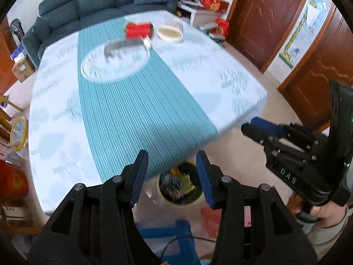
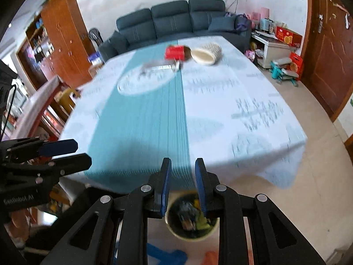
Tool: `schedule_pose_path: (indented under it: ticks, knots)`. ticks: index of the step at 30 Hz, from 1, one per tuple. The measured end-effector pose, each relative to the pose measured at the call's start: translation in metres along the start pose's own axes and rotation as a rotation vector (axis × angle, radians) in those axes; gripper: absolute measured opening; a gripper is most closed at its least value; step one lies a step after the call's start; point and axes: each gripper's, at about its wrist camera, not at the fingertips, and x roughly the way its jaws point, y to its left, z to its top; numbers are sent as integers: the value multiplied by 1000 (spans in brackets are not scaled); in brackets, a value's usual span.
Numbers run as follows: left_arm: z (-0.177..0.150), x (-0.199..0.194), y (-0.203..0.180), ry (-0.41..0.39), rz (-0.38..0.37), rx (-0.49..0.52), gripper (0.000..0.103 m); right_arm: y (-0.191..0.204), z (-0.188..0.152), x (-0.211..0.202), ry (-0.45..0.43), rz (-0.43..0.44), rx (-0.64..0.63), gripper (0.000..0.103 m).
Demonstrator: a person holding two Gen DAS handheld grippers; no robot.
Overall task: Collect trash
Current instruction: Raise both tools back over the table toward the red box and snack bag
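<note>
I am holding both grippers empty above the bin (image 2: 191,218): left gripper (image 1: 172,176) wide, right gripper (image 2: 182,184) narrow. Trash is sitting in the bin. A red box (image 2: 175,53) and wrapper (image 2: 158,67) are waiting far across the tabletop (image 2: 220,101).

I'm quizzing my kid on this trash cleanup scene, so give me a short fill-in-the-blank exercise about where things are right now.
1. The trash bin stands on the ____, just past the near edge of the table.
2. Both the left gripper and the right gripper are open and hold ____.
3. The box at the far end of the table is ____ in colour.
4. Behind the table stands a dark ____.

Missing words: floor; nothing; red; sofa
</note>
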Motion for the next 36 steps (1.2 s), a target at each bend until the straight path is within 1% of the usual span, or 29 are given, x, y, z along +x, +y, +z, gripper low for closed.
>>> schedule_pose_path:
  ticks: [2,3,5,8,12,15,17,18,19,21,24,26,28,30,33,35,36]
  knots:
    - [16,-2,11,-24,7,0,42,1,13,7,-12,13,19,24]
    - [26,-3,20,-35,14,3,42,7,19,18,-17,21,30,27]
    - [42,-3,35,-49,30,6,42,6,29,34,-18,38,54,29]
    - [71,4,66,-46,42,11,42,5,45,54,-12,76,96,29]
    - [106,34,99,-24,54,25,42,-6,67,87,-3,128,172,29]
    - [141,66,124,-9,77,30,42,-11,90,112,17,133,188,29]
    - [163,78,140,-3,77,28,42,-10,111,125,20,123,163,29]
    - [177,86,148,1,77,30,42,-8,125,133,19,115,143,29]
    - [184,90,152,2,77,32,42,-5,141,140,14,110,116,29]
    - [203,101,163,0,82,26,42,0,168,149,5,101,68,34]
    - [229,116,179,3,65,18,42,11,216,170,-1,94,-15,36]
    - [239,126,186,15,55,25,42,20,251,191,6,71,-75,37]
    - [247,135,196,18,60,32,42,28,276,210,11,55,-124,38]
    - [253,143,205,27,64,28,42,35,303,237,29,17,-189,41]
    - [258,154,219,40,56,11,42,46,330,279,76,-21,-276,43]
    - [263,160,230,44,56,3,42,53,342,306,119,-31,-334,44]
    - [263,162,234,46,55,1,42,57,346,319,141,-41,-379,46]
